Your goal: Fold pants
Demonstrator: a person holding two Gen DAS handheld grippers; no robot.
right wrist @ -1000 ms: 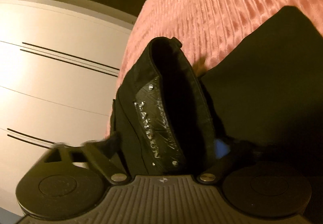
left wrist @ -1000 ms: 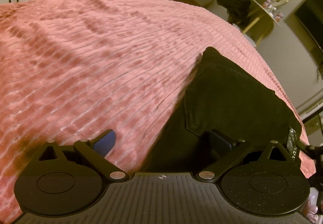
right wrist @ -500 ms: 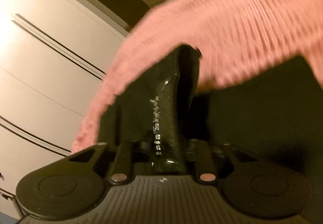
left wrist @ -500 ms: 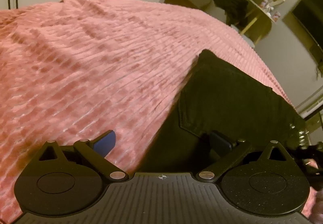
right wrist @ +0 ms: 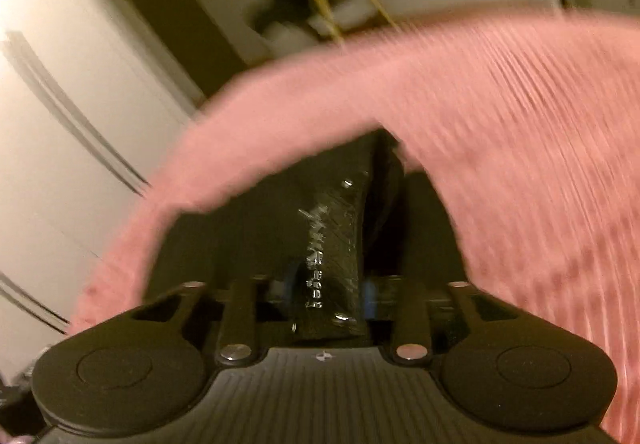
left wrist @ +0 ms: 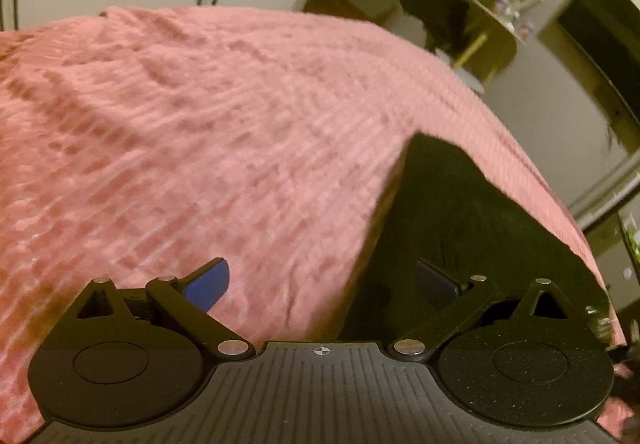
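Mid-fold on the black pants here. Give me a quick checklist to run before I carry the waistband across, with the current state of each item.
1. Right gripper shut on the pants waistband patch: ok, the fingers are closed on it.
2. Left gripper holding fabric: not ok, open, one finger over the pink bedspread, the other over the black pants.
3. Pants lying flat on the bedspread: ok in the left wrist view, as far as visible.
4. Whether both waistband layers are in the grip: cannot tell, right wrist view is blurred.
5. Bedspread free along the fold path: ok, nothing else lies on it.
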